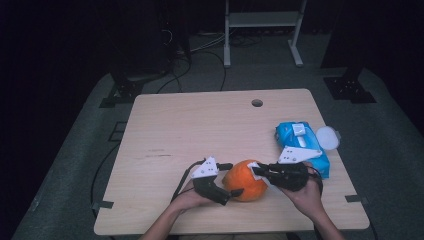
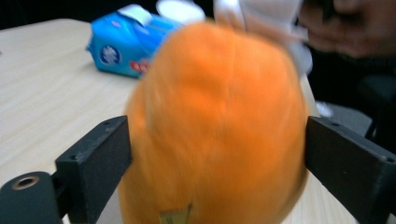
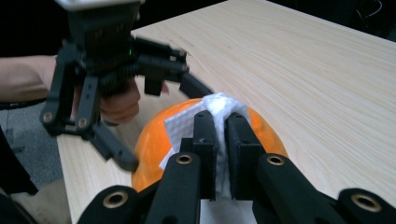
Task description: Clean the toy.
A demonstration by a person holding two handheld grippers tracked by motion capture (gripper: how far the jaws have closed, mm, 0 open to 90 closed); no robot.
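Observation:
An orange (image 1: 245, 181) lies near the table's front edge. My left gripper (image 1: 231, 179) reaches in from the left and stands open, its jaws wide on either side of the orange (image 2: 219, 130) and close against it. The fruit looks blurred in the left gripper view. My right gripper (image 1: 257, 171) comes from the right, shut on a folded white tissue (image 3: 215, 105). The tissue rests on top of the orange (image 3: 154, 140). The right gripper (image 3: 221, 126) holds its two jaws together with the tissue pinched between them.
A blue pack of wipes (image 1: 302, 145) lies at the right side of the wooden table (image 1: 200, 130), with a round white lid (image 1: 327, 137) beside it. A small hole (image 1: 257, 103) sits near the table's far edge. Cables and a metal frame stand on the floor beyond.

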